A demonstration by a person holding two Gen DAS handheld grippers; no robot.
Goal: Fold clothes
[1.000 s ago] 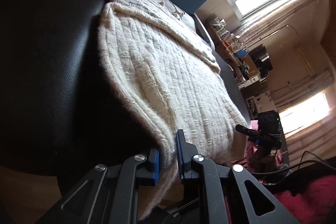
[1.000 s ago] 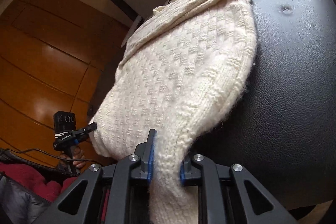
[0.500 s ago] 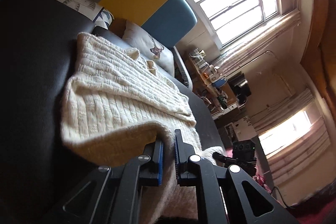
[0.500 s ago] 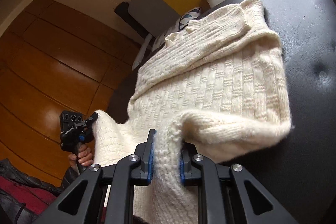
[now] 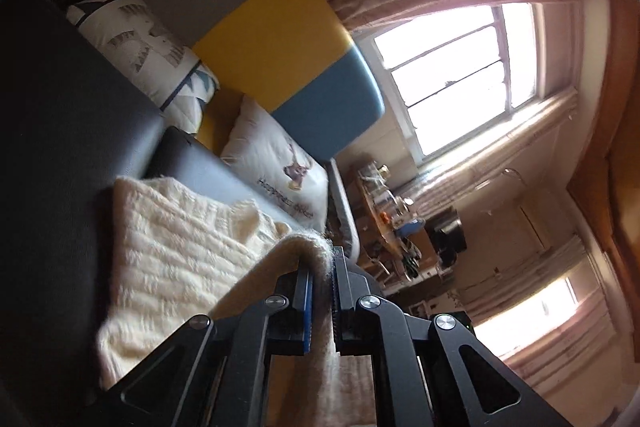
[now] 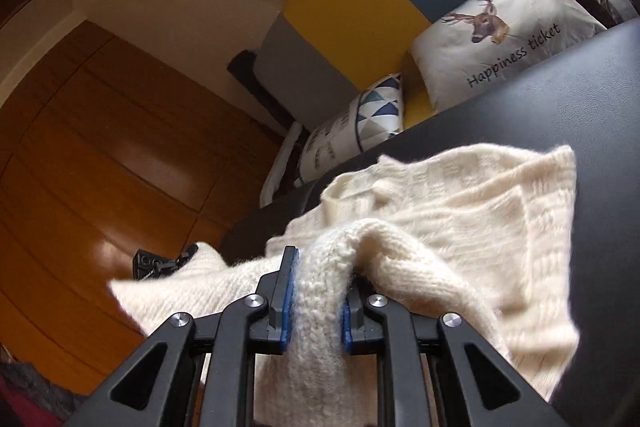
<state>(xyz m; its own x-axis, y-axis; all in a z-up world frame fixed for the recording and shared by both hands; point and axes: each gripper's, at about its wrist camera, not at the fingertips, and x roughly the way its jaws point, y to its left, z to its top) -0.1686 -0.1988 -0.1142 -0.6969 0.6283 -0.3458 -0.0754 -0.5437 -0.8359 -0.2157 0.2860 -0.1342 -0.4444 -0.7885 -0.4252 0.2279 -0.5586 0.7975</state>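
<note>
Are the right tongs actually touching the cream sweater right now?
Touching. The right wrist view shows the right tongs shut on a bunched fold of the cream knit sweater, with wool pressed against both blue pads and no gap.

Cream knitted sweater (image 6: pixel 460 227) on black seat (image 6: pixel 560 99); grey, yellow and blue headboard (image 5: pixel 260 27); deer-print white pillow (image 6: pixel 500 35).

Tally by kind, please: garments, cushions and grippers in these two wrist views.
Garments: 1, the cream knit sweater.
Cushions: 2, deer cushion, triangle-pattern cushion.
Grippers: 2, left gripper, right gripper.
Total: 5.
</note>
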